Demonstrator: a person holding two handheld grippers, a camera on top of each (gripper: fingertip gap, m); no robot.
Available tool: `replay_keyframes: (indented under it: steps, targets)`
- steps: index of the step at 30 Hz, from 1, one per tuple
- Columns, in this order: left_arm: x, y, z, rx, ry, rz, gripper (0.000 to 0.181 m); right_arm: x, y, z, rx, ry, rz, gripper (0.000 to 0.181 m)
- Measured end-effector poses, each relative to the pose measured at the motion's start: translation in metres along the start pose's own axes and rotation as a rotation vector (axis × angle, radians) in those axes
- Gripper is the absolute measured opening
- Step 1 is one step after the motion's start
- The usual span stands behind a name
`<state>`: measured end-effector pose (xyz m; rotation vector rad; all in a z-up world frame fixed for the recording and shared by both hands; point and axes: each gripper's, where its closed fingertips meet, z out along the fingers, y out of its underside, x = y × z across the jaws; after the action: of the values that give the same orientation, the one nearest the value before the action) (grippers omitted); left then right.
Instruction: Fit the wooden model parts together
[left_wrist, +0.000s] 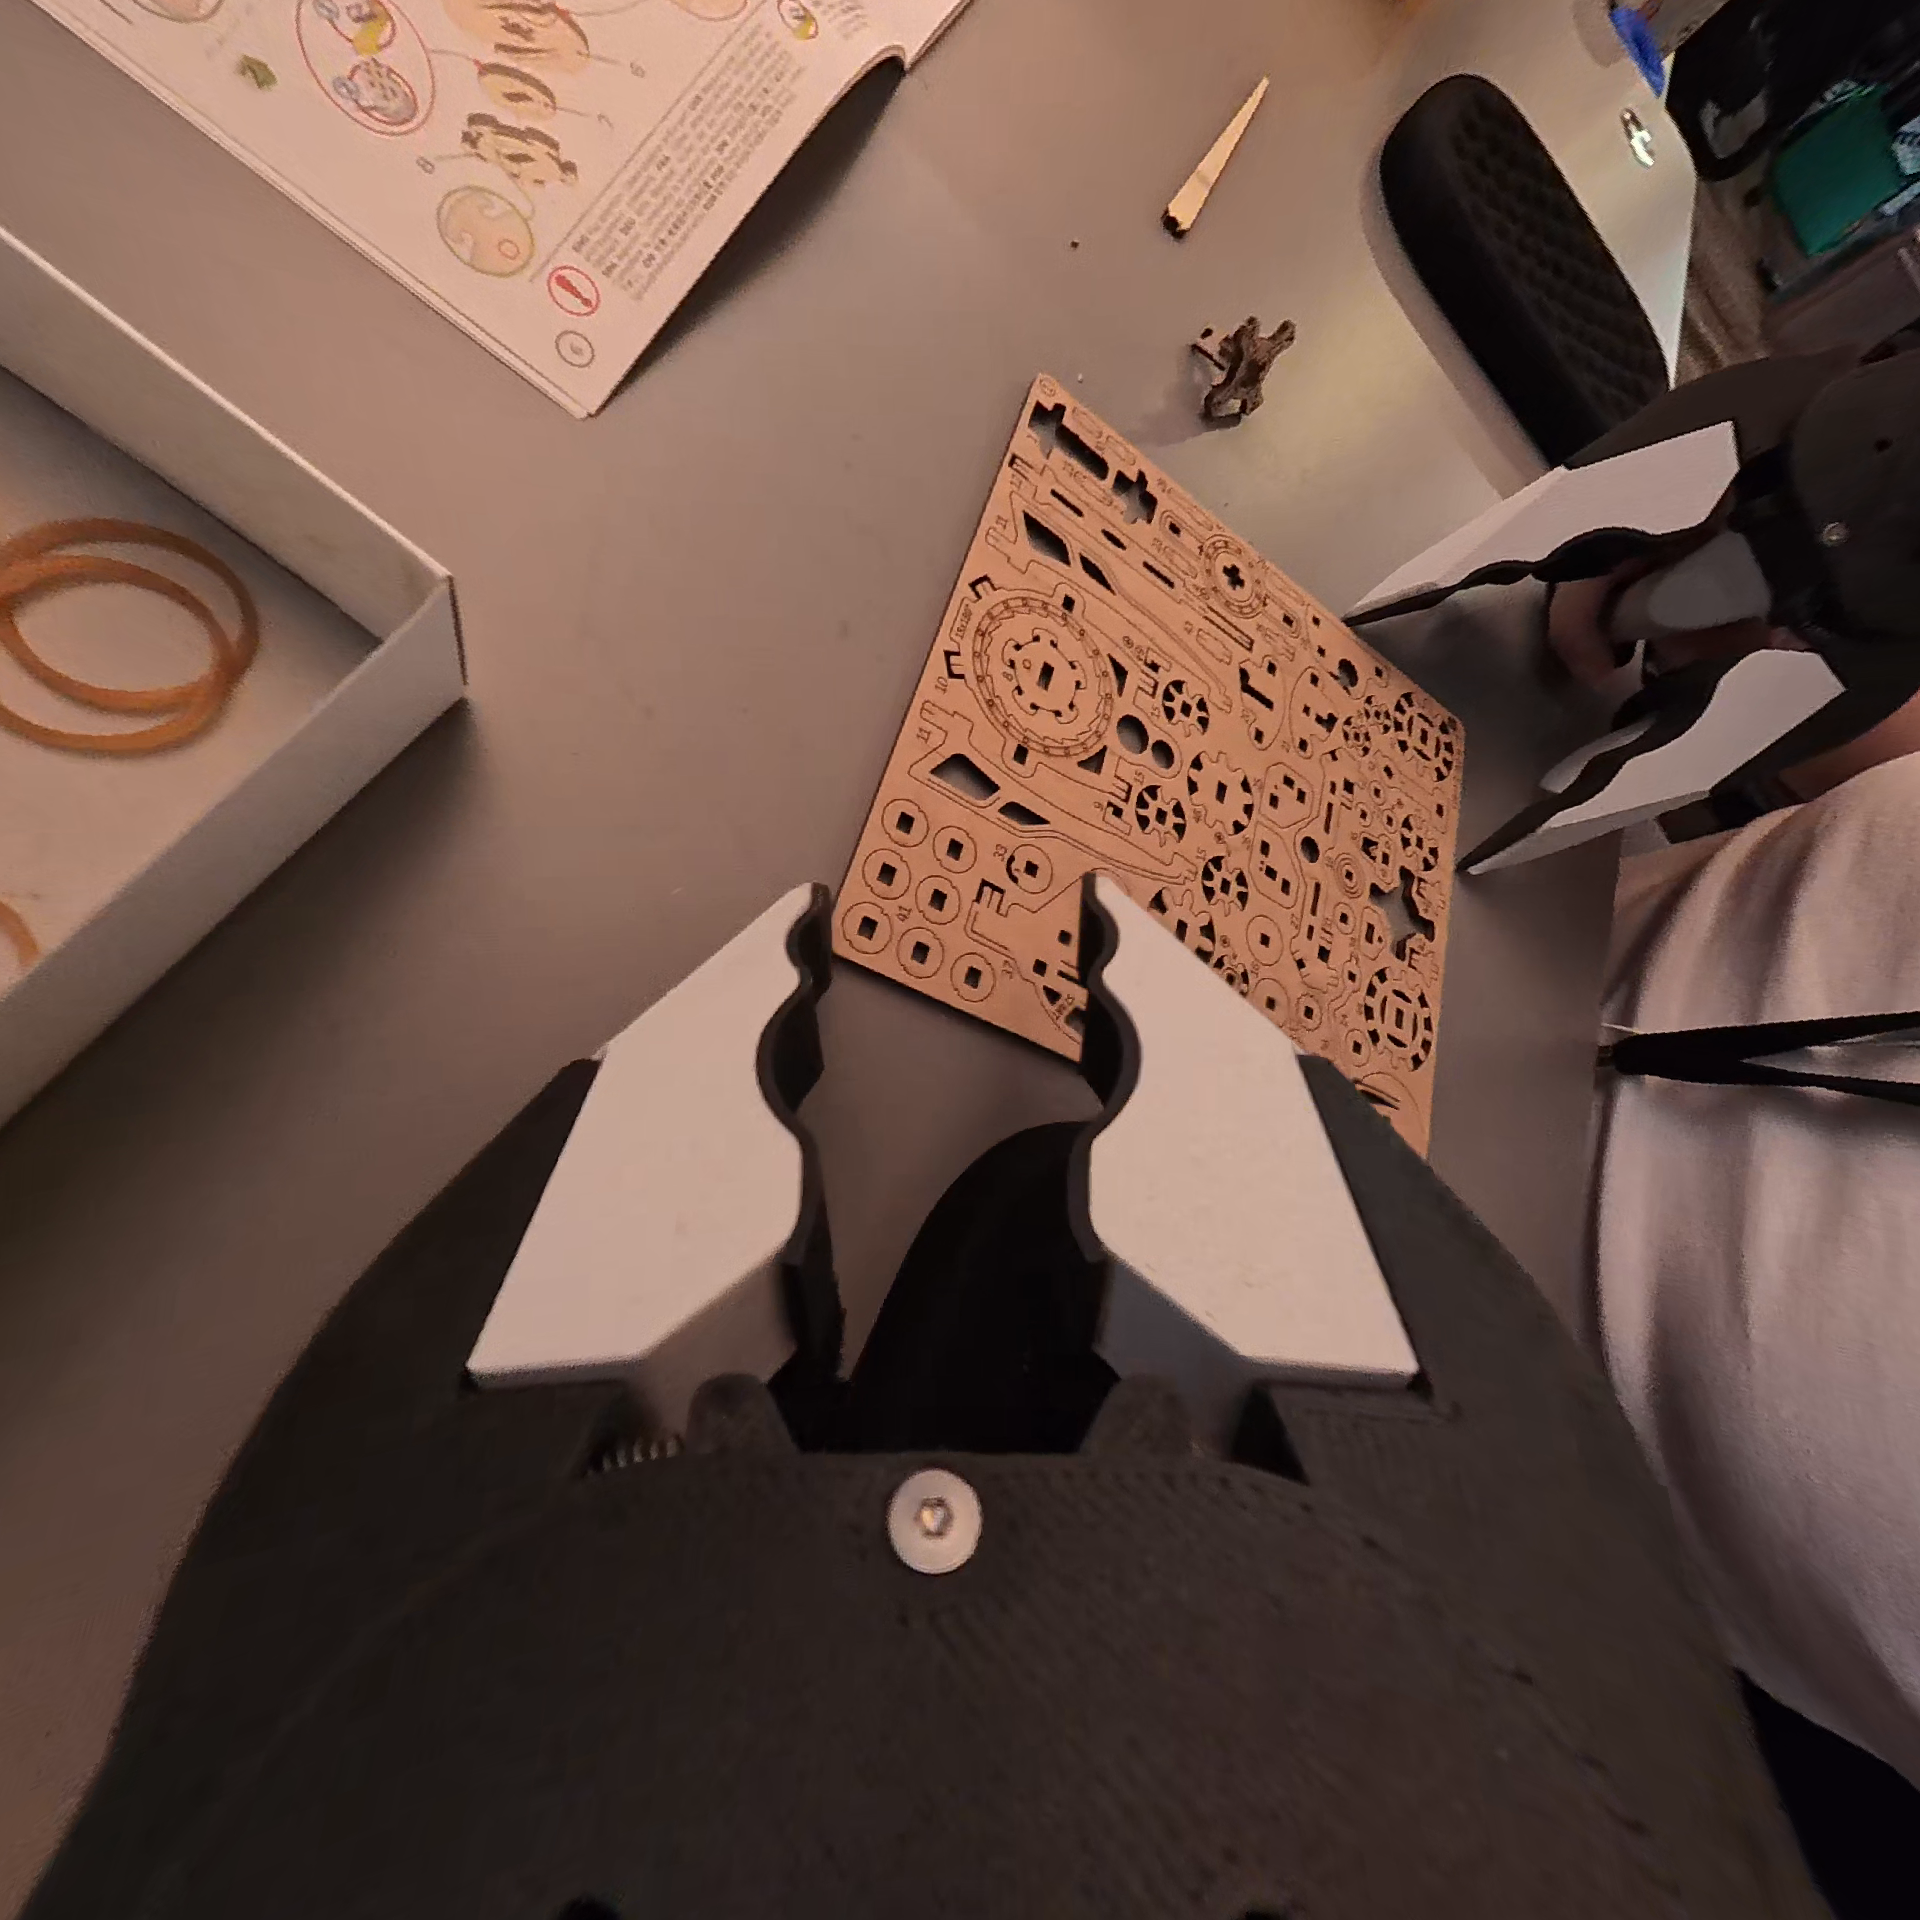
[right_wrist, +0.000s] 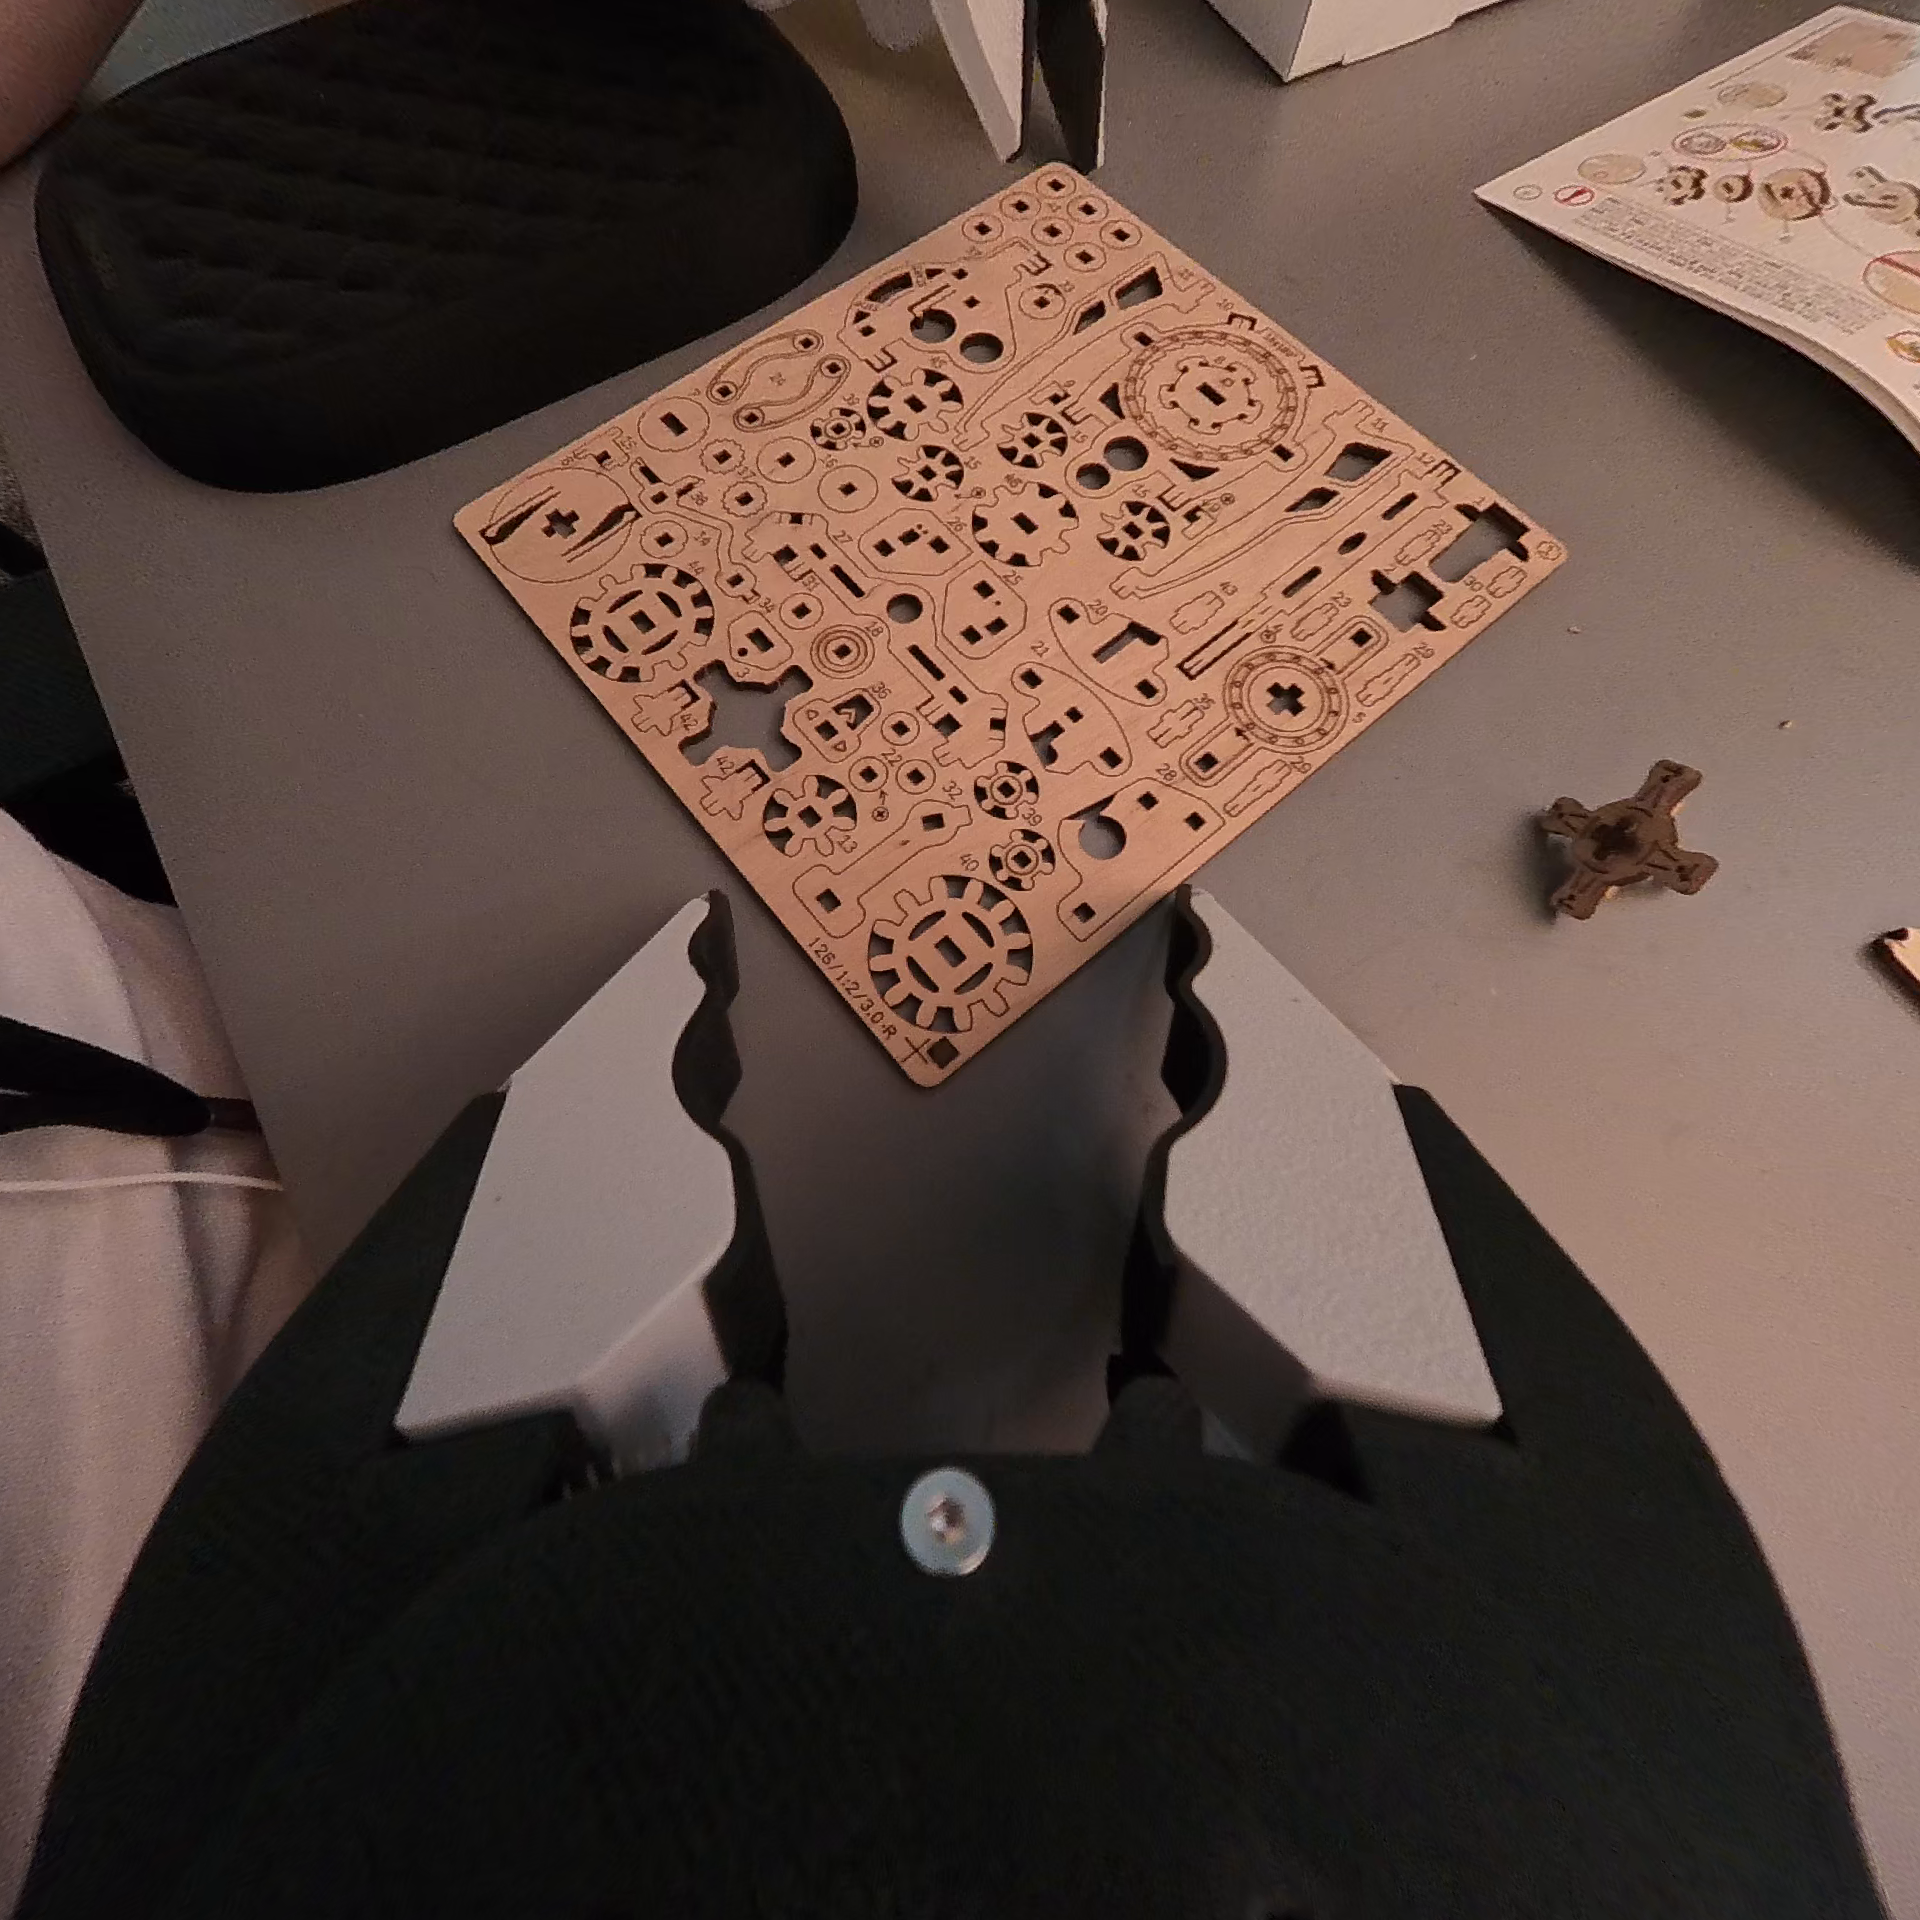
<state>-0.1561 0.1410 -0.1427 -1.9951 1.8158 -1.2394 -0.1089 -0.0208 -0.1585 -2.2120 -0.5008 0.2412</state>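
Note:
A laser-cut wooden sheet full of model parts lies flat on the grey table; it fills the middle of the right wrist view. A small dark cross-shaped wooden part lies loose to the sheet's right, and shows beyond the sheet in the left wrist view. A slim pointed wooden piece lies farther off. My left gripper is open and empty over the sheet's near corner. My right gripper is open and empty at the sheet's near edge; it also shows in the left wrist view.
An open instruction booklet lies at the far left, also in the right wrist view. A white box holds rubber bands. A black padded chair part sits past the table edge. A person's white shirt is at the right. My right tips are roughly 15 cm from the slim pointed wooden piece.

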Motion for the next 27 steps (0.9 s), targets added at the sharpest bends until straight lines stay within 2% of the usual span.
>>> replay_keyframes:
  steps: [8, 13, 18, 27]
  targets:
    - [0.002, -0.002, -0.001, 0.011, 0.039, -0.036, 0.046, 0.0, 0.0, 0.0, 0.0, 0.0, 0.002, 0.082]
    - [0.0, -0.017, -0.013, 0.104, 0.055, -0.066, 0.044, 0.0, 0.0, 0.0, 0.0, 0.0, 0.001, 0.082]
    - [-0.003, -0.02, -0.017, 0.132, 0.056, -0.092, 0.039, 0.0, 0.0, 0.0, 0.0, 0.0, 0.001, 0.082]
    - [-0.005, -0.018, -0.012, 0.122, 0.081, -0.134, 0.039, 0.001, -0.001, 0.001, 0.001, 0.0, 0.001, 0.082]
